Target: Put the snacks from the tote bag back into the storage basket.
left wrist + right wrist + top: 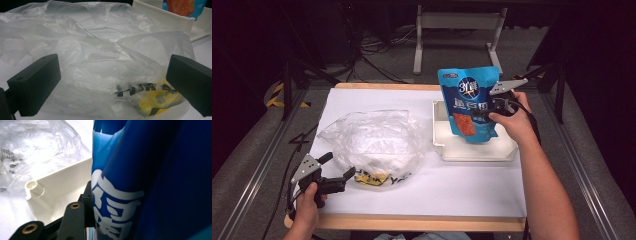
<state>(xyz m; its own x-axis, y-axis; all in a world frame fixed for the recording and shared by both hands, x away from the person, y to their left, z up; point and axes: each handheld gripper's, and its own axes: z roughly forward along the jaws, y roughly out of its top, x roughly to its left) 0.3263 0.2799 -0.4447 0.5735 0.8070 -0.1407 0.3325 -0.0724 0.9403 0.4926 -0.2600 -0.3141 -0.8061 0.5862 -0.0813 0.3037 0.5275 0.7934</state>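
Observation:
A blue snack pouch [469, 102] with white lettering and an orange window hangs upright over the white tray [477, 150]. My right gripper [484, 114] is shut on the pouch's right side; in the right gripper view the blue pouch [150, 182] presses against the jaw. A crumpled clear plastic bag [372, 145] with yellow and black print lies on the left of the table. My left gripper [346, 176] stands open at the bag's near edge. In the left gripper view the plastic bag [100, 57] lies between and beyond the two spread jaws.
A white sheet [472, 190] covers the table, with a wooden edge at the front. The tray sits at the right, next to the bag. Cables and a white frame [457, 22] lie on the floor beyond the table.

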